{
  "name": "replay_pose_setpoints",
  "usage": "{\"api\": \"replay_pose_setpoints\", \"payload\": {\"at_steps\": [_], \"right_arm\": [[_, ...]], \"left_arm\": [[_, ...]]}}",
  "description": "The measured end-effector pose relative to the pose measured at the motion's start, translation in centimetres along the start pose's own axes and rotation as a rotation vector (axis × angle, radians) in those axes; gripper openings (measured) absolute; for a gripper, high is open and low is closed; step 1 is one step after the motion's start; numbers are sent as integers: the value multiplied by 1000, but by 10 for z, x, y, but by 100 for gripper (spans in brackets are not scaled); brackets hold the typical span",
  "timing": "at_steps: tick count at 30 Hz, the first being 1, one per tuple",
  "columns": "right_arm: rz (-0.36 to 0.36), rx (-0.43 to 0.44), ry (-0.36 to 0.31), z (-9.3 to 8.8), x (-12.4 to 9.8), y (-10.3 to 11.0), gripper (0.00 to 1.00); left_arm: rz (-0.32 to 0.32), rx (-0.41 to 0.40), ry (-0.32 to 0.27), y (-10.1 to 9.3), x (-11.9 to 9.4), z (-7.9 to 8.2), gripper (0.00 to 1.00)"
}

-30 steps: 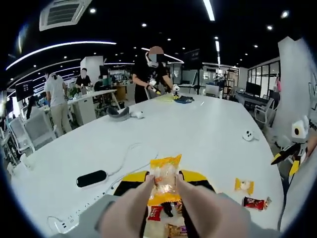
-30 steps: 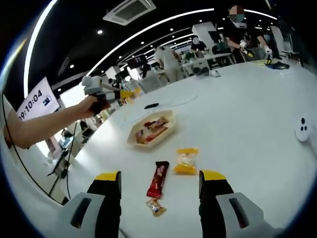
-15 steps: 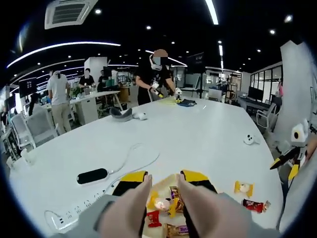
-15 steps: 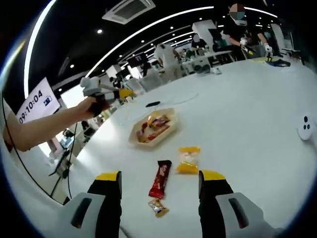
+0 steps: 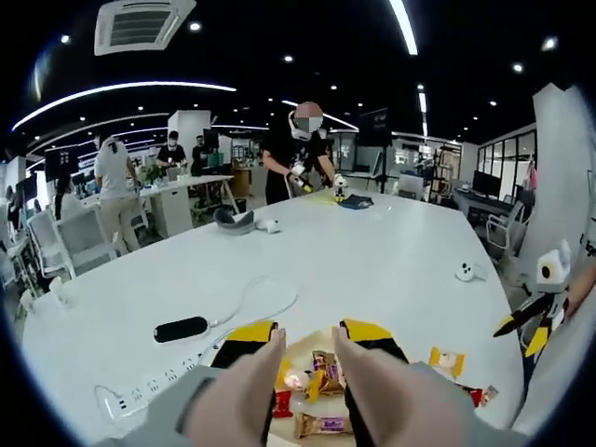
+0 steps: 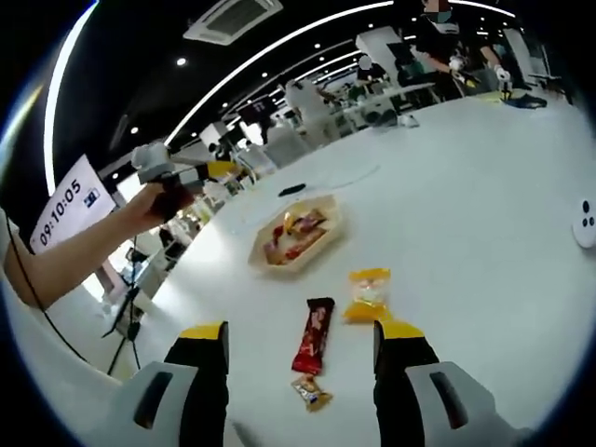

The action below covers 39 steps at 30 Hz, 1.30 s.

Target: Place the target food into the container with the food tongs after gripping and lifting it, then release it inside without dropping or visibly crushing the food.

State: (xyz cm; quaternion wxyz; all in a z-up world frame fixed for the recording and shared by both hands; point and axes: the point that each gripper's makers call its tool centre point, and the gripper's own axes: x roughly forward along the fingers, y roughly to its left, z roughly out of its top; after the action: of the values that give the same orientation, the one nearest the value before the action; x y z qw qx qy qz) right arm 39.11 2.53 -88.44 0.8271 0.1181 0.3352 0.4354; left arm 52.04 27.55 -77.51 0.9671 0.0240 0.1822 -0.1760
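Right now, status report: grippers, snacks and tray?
Left gripper open above the tray. Right gripper open, empty. Orange snack packet, red bar and small candy lie on the table.

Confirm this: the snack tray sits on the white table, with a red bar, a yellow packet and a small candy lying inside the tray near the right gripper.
Not quite. The right gripper view shows the red bar, yellow packet and small candy lying on the white table, outside the snack tray, near the right gripper.

The orange snack packet [image 5: 308,380], gripped in the tongs [image 5: 304,368] a second ago, now lies released in the tray [image 6: 322,240]; tongs hang empty.
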Motion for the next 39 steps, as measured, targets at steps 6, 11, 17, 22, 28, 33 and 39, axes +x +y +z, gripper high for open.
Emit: {"api": "replay_pose_setpoints", "payload": {"at_steps": [6, 11, 17, 22, 28, 33, 39], "right_arm": [[10, -39, 6, -6, -6, 10, 64], [-31, 4, -19, 1, -17, -9, 65], [-36, 24, -18, -1, -19, -9, 65], [-35, 9, -25, -1, -23, -5, 65], [-34, -2, -36, -5, -25, 1, 65], [-61, -3, -80, -9, -20, 9, 65], [-21, -120, -71, 11, -28, 23, 66]], "left_arm": [[-1, -91, -35, -9, -15, -2, 25], [4, -111, -17, -16, -27, -10, 25], [3, -153, -66, -29, -33, -3, 25], [-15, -168, -80, -41, -30, 2, 25], [-34, -188, -112, -54, -25, 13, 25], [-52, -242, -157, -58, -20, 20, 25], [-51, -262, -170, -60, -20, 20, 25]]}}
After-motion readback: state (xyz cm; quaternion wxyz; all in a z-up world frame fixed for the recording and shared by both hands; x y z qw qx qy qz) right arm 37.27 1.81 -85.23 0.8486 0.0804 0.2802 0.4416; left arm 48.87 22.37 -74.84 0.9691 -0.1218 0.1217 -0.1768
